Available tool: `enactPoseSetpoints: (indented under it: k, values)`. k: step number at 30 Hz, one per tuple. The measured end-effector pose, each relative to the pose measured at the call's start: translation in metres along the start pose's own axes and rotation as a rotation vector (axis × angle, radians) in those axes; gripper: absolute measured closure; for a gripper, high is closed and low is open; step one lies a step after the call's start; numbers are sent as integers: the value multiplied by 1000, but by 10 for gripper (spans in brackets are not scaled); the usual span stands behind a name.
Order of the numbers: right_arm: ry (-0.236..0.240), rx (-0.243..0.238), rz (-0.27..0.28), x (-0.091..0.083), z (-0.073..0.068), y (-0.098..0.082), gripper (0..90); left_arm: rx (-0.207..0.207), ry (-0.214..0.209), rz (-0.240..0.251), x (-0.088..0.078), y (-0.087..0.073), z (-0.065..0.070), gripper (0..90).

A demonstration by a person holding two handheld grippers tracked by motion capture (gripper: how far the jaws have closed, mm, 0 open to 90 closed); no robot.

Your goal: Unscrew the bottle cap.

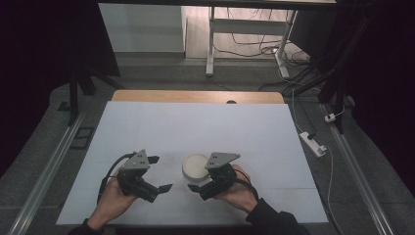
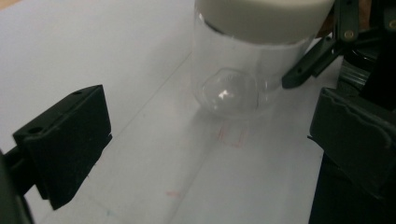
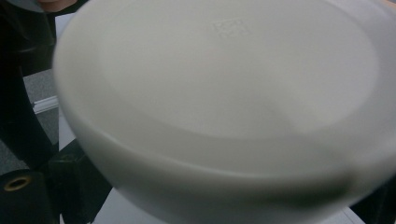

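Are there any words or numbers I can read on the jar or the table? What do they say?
None can be read.
Lid: a small raised stamp near its edge, too blurred to read.
Table sheet: faint red pen marks in front of the jar, an outline and not letters.

Both grippers are black, each topped by a grey three-cornered plate with small dark holes. The left gripper [image 1: 159,174] trails a black cable that loops beside the left hand [image 1: 113,200]. The right gripper [image 1: 195,188] has blocky black jaws; in the left gripper view its linkage shows screws. The right hand [image 1: 240,193] emerges from a dark sleeve [image 1: 271,220].
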State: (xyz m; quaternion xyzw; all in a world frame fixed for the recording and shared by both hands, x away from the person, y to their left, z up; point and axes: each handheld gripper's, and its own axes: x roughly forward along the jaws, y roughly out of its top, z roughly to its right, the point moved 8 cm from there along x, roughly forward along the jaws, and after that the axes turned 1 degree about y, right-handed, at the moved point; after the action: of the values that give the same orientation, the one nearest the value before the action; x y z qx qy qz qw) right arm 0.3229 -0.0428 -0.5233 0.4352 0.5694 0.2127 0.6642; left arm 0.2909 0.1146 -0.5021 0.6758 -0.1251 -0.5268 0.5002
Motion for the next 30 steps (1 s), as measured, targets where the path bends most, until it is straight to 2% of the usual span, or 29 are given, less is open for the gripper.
enactPoseSetpoints:
  k: [2,3,4,5,6,7,10,11,12,15,17,18,19,20,22,24,27,30]
  values:
    - [4,-3,3,0,0,1,66,21,-36,13,6,9,0,0]
    - [4,-3,3,0,0,1,66,21,-36,13,6,9,0,0]
    - [6,-6,2,-1,-1,1,66,43,-63,17,11,15,1,0]
    - [7,-7,1,-1,-1,1,66,43,-63,17,11,15,1,0]
    - [8,-8,0,-1,-1,1,66,66,-91,18,15,20,2,0]
    - [11,-6,1,0,-2,1,65,66,-91,18,15,20,2,0]
    - [26,-10,2,1,-4,2,66,96,-145,18,21,27,3,0]
    - [30,-14,1,2,-5,2,66,120,-182,18,24,32,4,0]
    - [35,-18,1,2,-6,2,66,132,-196,20,25,34,4,0]
    - [49,-26,1,4,-10,2,66,180,-242,7,29,39,8,0]
    - [58,-36,3,4,-11,2,65,193,-256,4,31,40,9,0]
    - [64,-35,2,5,-12,2,66,213,-288,2,35,41,12,0]
    - [69,-37,3,5,-13,3,66,213,-288,2,35,41,12,0]
    - [75,-43,5,5,-14,3,66,238,-316,-2,38,42,14,0]
    - [91,-48,7,5,-16,3,66,243,-327,1,39,42,15,0]
    - [103,-55,7,5,-19,4,66,268,-373,12,42,44,18,15]
    - [119,-68,6,5,-22,4,66,284,-414,34,43,46,22,42]
    - [128,-76,6,5,-25,4,66,293,-429,51,43,47,24,72]
